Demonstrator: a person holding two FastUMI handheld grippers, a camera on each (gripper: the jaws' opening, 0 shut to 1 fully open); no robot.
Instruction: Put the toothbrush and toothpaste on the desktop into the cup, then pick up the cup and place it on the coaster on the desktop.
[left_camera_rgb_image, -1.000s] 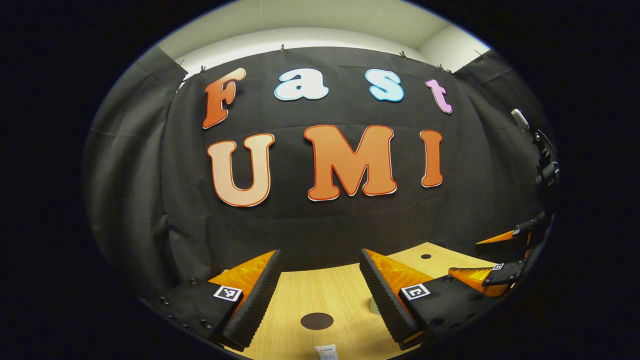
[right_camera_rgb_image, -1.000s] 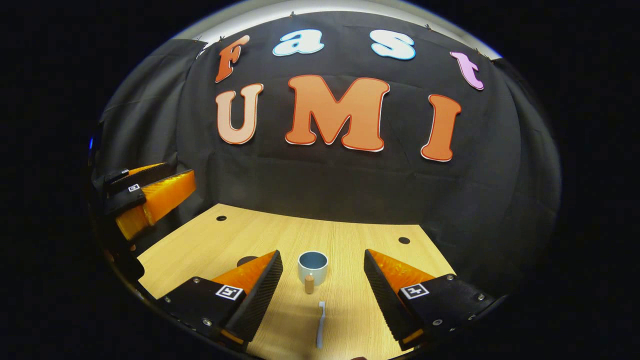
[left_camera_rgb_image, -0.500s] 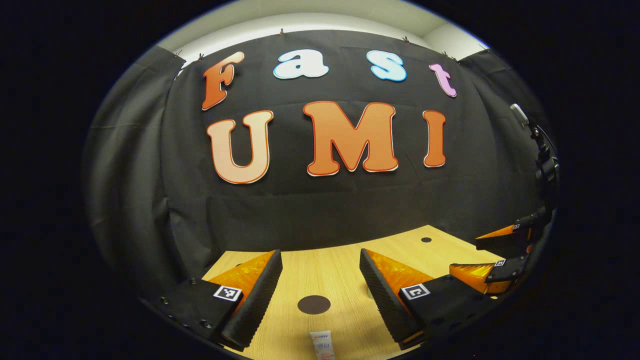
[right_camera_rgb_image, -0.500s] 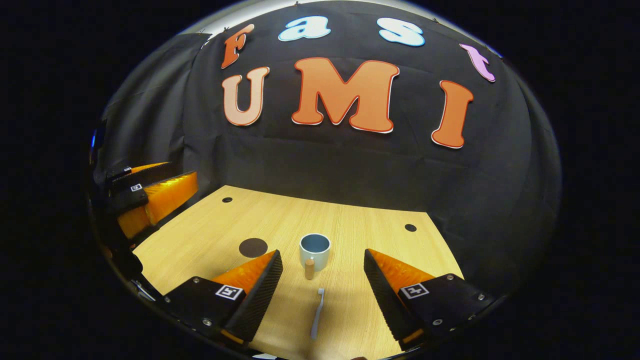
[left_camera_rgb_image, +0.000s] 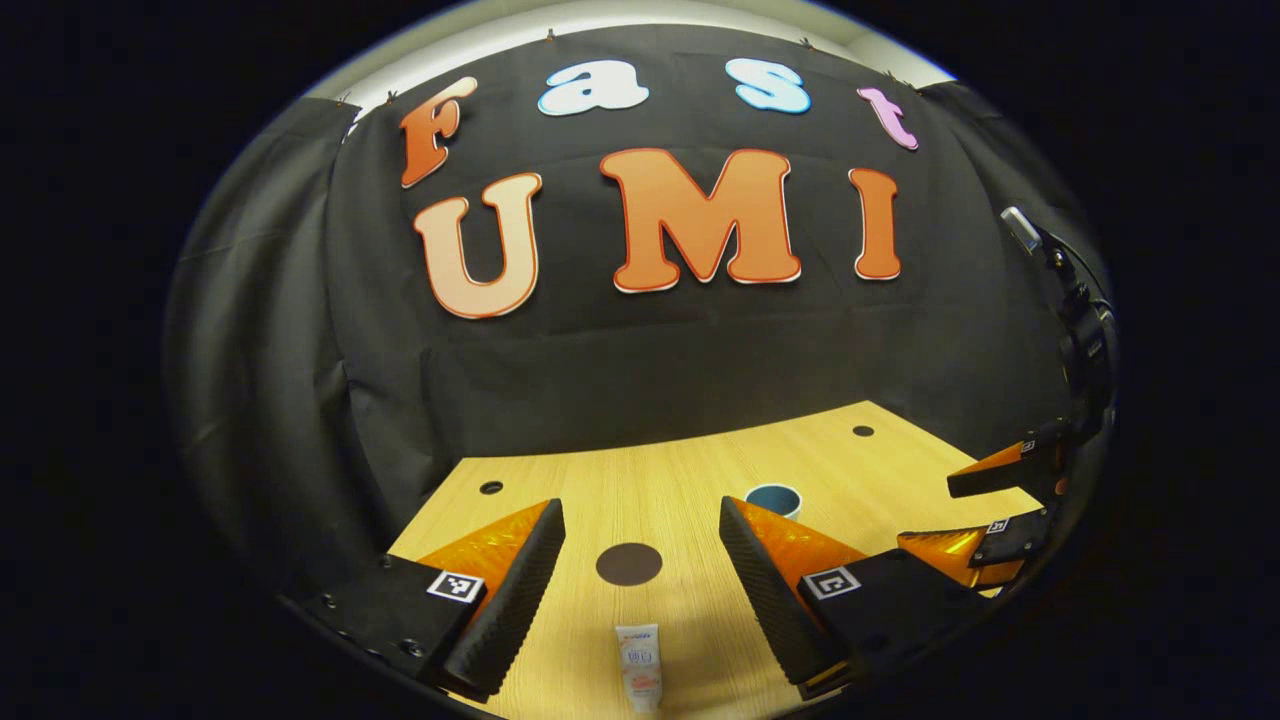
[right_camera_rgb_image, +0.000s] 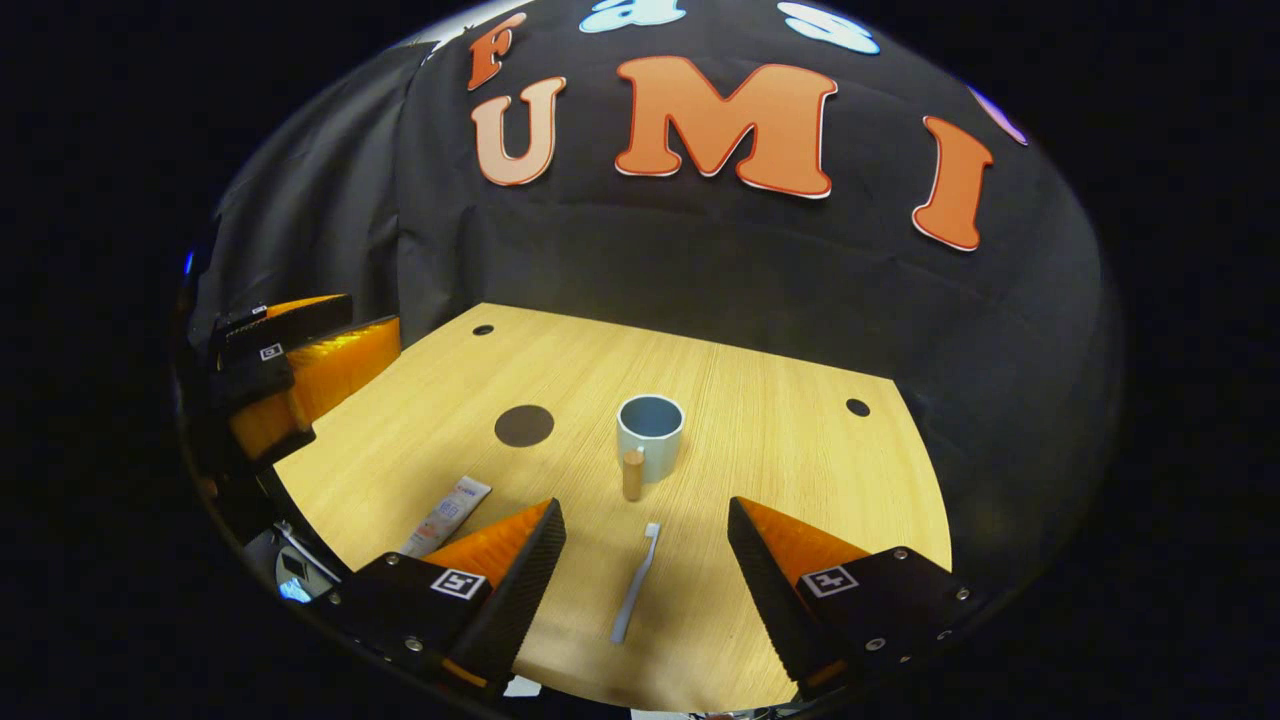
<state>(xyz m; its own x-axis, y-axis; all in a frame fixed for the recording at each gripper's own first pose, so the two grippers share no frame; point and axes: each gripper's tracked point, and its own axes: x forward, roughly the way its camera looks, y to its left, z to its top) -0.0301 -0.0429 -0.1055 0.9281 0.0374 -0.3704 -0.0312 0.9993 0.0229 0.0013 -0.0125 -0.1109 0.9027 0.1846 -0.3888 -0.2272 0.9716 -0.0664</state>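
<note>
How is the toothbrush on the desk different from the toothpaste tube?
The toothbrush is thin, stick-like and pale blue-white; the toothpaste is a flat, wider white tube with print. The toothbrush lies between the right tool's open fingers, in front of the cup; the toothpaste lies off to the side, nearer the coaster. Both lie flat on the desk, outside the cup.

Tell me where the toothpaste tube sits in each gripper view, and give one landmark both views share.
Left gripper view: the toothpaste lies at the bottom centre, between that gripper's own fingers, on the desktop.
Right gripper view: the toothpaste lies at lower left, just left of the near finger.
Shared landmark: the dark round coaster, just beyond the tube in both.
</note>
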